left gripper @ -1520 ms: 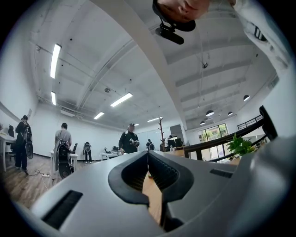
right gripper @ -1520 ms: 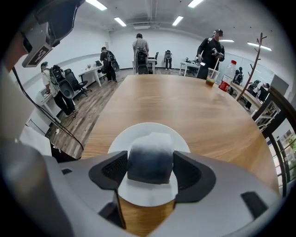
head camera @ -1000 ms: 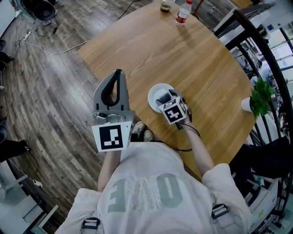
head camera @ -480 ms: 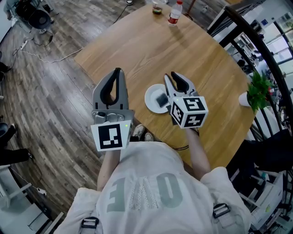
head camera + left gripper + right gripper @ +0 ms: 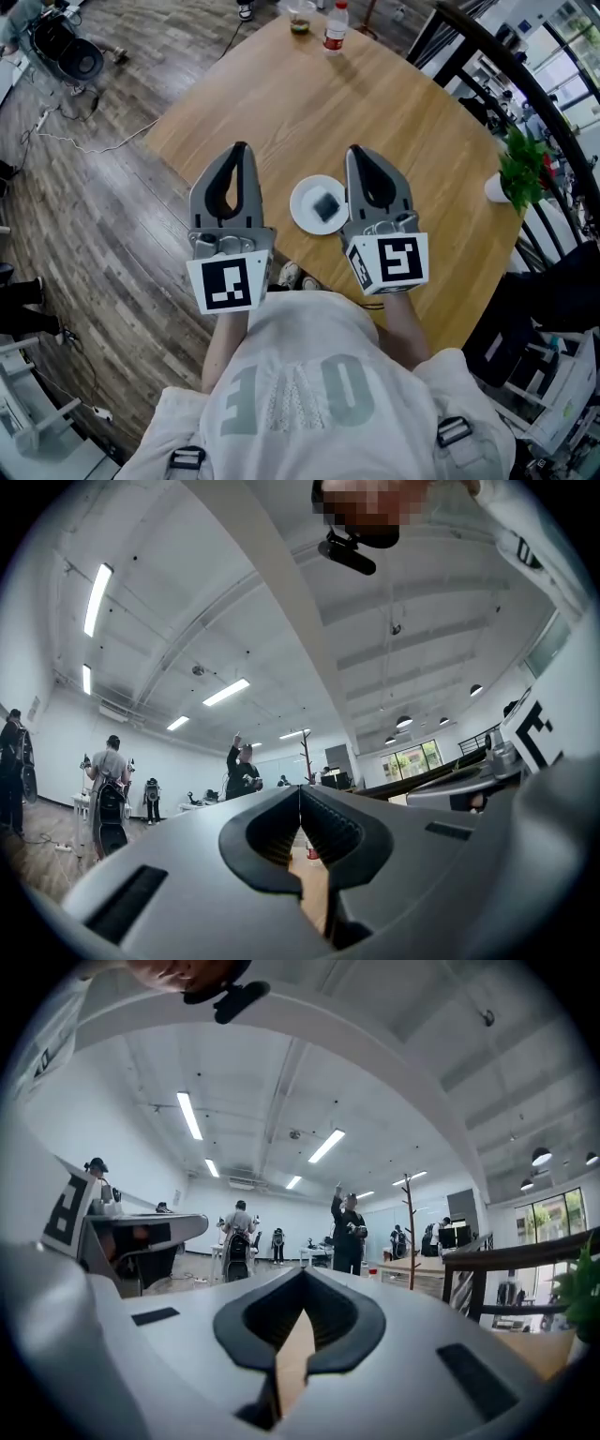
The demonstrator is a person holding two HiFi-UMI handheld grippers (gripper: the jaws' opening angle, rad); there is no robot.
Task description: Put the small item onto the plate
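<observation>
A small dark square item lies on the white plate near the front edge of the round wooden table. My left gripper is held up to the left of the plate, shut and empty. My right gripper is held up just right of the plate, clear of it, its jaws closed fully together with nothing between them. The left gripper in the left gripper view and the right gripper in the right gripper view point level across the room, tips touching.
A plastic bottle and a glass stand at the table's far edge. A potted plant sits at the right edge beside a black railing. Cables lie on the floor. People stand far off.
My right gripper lifted off the plate, drew back toward me and shut, leaving the dark item on the plate. The left gripper stayed as it was.
</observation>
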